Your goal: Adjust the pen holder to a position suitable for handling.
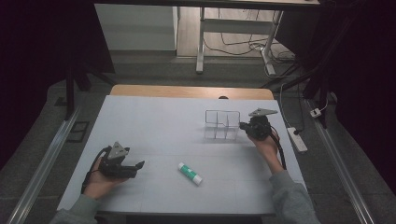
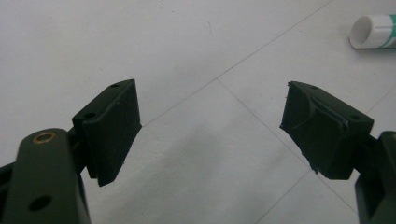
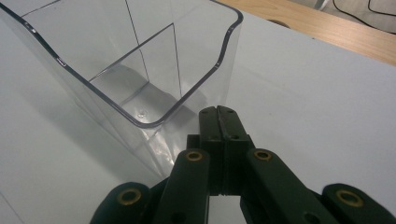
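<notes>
A white glue stick (image 1: 190,173) with a green label lies on the white table cover, front centre; its capped end (image 2: 373,31) reaches into the top right corner of the left gripper view. My left gripper (image 1: 138,168) (image 2: 211,93) rests low at the front left, open, jaws wide apart over bare table and pointing toward the stick. A clear plastic organiser (image 1: 222,125) (image 3: 201,84) with inner dividers stands at the back right, nothing inside it. My right gripper (image 1: 242,125) (image 3: 218,111) is shut on nothing, its tips right against the organiser's near corner.
The white cover (image 1: 163,126) lies over a wooden table whose bare edge (image 1: 187,91) runs along the back. A power strip (image 1: 297,139) and cables lie on the floor at the right. A desk frame (image 1: 201,42) stands beyond the table.
</notes>
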Demonstrator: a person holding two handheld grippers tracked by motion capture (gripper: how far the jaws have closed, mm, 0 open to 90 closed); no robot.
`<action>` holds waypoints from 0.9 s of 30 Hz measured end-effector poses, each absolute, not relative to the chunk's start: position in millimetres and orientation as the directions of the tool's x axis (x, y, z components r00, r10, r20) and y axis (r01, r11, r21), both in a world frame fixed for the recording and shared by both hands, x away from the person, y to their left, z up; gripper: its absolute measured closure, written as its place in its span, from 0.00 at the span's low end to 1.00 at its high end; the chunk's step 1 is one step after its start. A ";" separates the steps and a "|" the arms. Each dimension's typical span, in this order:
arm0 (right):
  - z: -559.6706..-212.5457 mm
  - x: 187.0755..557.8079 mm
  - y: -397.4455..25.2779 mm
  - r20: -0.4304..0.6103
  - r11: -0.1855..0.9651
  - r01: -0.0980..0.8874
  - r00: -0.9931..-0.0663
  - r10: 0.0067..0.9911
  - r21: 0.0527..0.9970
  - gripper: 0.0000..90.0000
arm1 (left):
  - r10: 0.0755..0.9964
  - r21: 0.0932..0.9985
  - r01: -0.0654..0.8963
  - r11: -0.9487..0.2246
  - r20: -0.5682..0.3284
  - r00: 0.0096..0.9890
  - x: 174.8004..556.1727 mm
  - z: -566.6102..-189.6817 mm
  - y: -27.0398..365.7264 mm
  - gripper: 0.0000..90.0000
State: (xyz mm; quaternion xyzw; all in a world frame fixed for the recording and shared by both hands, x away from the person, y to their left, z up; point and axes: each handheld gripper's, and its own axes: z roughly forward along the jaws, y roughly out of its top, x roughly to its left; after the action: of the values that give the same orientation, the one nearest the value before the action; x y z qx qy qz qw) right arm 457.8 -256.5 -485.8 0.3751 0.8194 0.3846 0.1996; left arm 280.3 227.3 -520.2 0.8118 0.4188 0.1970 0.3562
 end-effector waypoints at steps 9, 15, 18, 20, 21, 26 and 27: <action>-487.3 458.1 -245.9 -0.031 0.420 0.459 -0.645 0.763 0.783 0.99 | 0.818 0.739 0.543 -0.399 0.019 0.575 280.9 -520.8 227.2 0.22; -488.7 458.6 -240.3 -0.011 0.408 0.461 -0.652 0.758 0.788 0.99 | 0.818 0.734 0.546 -0.404 0.022 0.575 281.1 -521.2 226.3 0.22; -489.7 458.2 -236.5 -0.011 0.408 0.456 -0.656 0.755 0.791 0.99 | 0.816 0.733 0.546 -0.406 0.023 0.577 281.3 -521.5 226.1 0.22; -490.6 457.9 -233.3 -0.015 0.417 0.451 -0.665 0.747 0.789 0.99 | 0.816 0.731 0.548 -0.407 0.023 0.577 281.6 -521.8 226.2 0.22; -491.1 457.8 -232.2 -0.014 0.416 0.451 -0.664 0.748 0.790 0.99 | 0.817 0.731 0.548 -0.407 0.022 0.577 281.6 -521.9 226.2 0.22; -492.2 457.4 -227.0 -0.014 0.422 0.450 -0.672 0.741 0.787 0.99 | 0.814 0.727 0.546 -0.415 0.029 0.580 281.6 -522.1 226.1 0.22; -492.5 457.4 -226.0 -0.013 0.423 0.446 -0.676 0.736 0.789 0.99 | 0.814 0.727 0.546 -0.415 0.029 0.580 281.6 -522.1 226.1 0.22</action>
State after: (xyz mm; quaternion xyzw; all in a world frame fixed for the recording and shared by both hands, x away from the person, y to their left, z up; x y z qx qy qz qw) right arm 457.4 -226.0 -492.5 0.3588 0.8238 0.3994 0.1818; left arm 281.6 226.1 -522.1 0.8186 0.4155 0.1934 0.3461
